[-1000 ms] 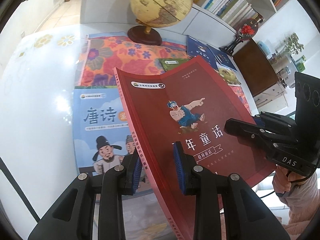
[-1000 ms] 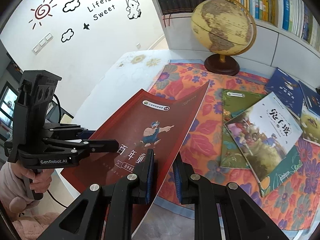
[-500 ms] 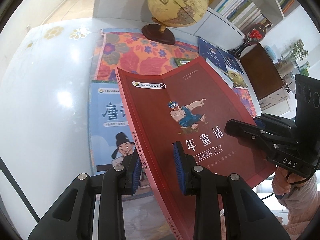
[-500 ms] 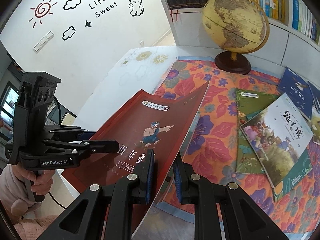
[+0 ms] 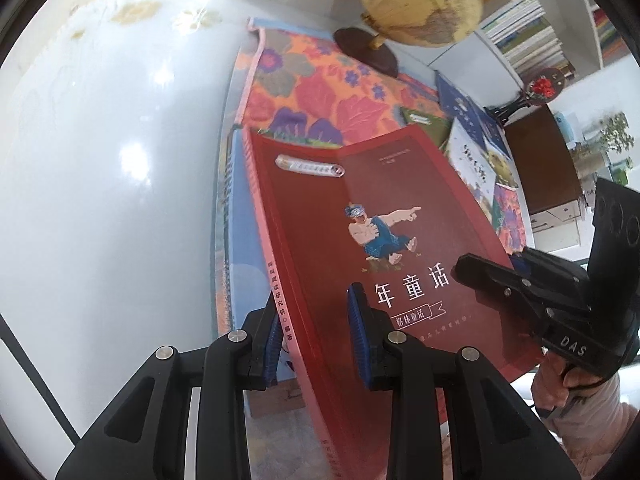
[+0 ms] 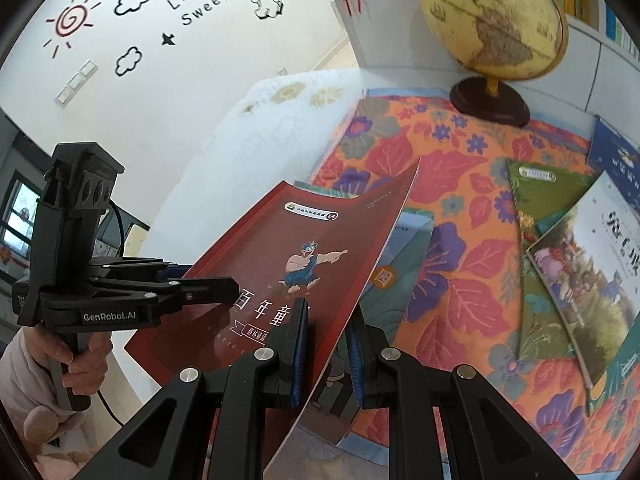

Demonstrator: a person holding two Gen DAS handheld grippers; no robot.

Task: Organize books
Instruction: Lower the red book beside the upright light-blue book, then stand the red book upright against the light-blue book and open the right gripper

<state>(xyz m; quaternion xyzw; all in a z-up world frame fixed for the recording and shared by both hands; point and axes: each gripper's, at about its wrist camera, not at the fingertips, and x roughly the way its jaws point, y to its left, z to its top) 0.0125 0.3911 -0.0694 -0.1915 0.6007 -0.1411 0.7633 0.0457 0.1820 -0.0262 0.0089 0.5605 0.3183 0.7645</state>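
A dark red book (image 5: 384,216) with a cartoon figure on its cover hangs tilted just above the table, held by both grippers. My left gripper (image 5: 316,336) is shut on its spine side. My right gripper (image 6: 326,352) is shut on the opposite long edge of the red book (image 6: 304,248); it shows in the left wrist view as the right gripper (image 5: 484,276). The left gripper (image 6: 216,288) also shows in the right wrist view. Under the red book lies a light blue book (image 5: 240,240), mostly covered.
A flowered cloth (image 6: 460,168) covers the white table (image 5: 100,160). On the cloth to the right lie a green book (image 6: 536,200), a white picture book (image 6: 600,272) and a dark blue book (image 6: 616,160). A globe (image 6: 492,20) stands at the back before shelves.
Both grippers have carried the red book down and forward. It now hides most of the light blue book, whose cover was in plain sight before.
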